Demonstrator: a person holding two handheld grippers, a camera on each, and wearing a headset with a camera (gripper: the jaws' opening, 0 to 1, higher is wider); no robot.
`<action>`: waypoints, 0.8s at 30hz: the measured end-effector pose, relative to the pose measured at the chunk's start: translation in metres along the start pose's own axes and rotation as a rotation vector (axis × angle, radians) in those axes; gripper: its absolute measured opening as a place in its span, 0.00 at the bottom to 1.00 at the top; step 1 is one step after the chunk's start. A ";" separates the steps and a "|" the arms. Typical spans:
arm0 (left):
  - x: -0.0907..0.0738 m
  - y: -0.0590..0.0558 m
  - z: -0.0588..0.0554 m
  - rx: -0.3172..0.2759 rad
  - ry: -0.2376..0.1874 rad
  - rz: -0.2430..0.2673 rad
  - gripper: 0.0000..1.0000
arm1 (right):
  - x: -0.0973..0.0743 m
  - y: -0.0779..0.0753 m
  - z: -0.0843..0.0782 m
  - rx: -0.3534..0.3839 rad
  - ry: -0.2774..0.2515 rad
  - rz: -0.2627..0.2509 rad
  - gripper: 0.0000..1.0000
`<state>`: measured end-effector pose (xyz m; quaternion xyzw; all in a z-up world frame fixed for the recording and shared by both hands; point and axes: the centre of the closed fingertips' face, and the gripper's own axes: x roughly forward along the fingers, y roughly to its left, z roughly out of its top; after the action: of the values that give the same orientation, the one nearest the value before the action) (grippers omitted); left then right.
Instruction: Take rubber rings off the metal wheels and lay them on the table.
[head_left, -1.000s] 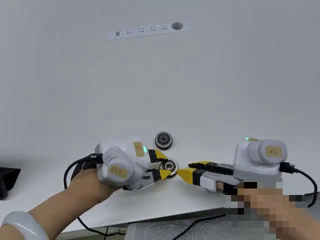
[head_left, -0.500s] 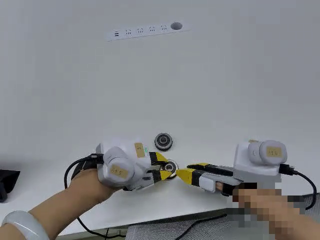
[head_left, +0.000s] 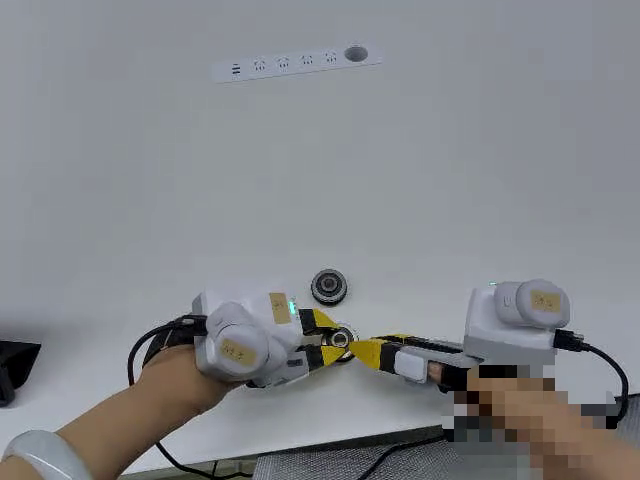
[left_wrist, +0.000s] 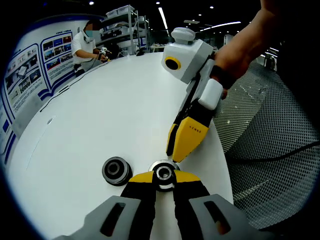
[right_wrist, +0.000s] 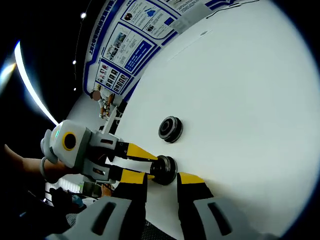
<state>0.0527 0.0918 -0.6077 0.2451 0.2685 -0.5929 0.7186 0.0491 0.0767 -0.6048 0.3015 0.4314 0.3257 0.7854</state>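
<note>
Closer than a second ago, the right hand-held gripper (head_left: 366, 350) is now held with its tips at a metal wheel (left_wrist: 164, 173); whether it grips cannot be told. Over the white surface (head_left: 420, 200), the left hand-held gripper (head_left: 328, 339) is clenched on that wheel. A second wheel (head_left: 328, 285), black-ringed, is seen lying just behind, apart.

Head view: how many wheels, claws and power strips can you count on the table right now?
Metal wheels: 2 (held wheel, loose wheel)
Claws: 2 (left claw, right claw)
Power strips: 1 (power strip)
Total: 5
</note>
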 end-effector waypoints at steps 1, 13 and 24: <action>0.000 0.000 0.000 0.000 0.000 0.001 0.13 | 0.001 0.000 -0.001 0.013 0.000 0.005 0.25; 0.000 0.000 0.000 0.003 -0.002 0.002 0.13 | 0.007 0.001 -0.004 0.075 -0.003 0.015 0.25; 0.000 0.000 0.000 0.000 -0.004 0.003 0.13 | 0.005 0.006 0.002 0.071 -0.017 0.029 0.25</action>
<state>0.0525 0.0917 -0.6076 0.2444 0.2665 -0.5922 0.7201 0.0516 0.0839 -0.6021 0.3380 0.4314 0.3189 0.7733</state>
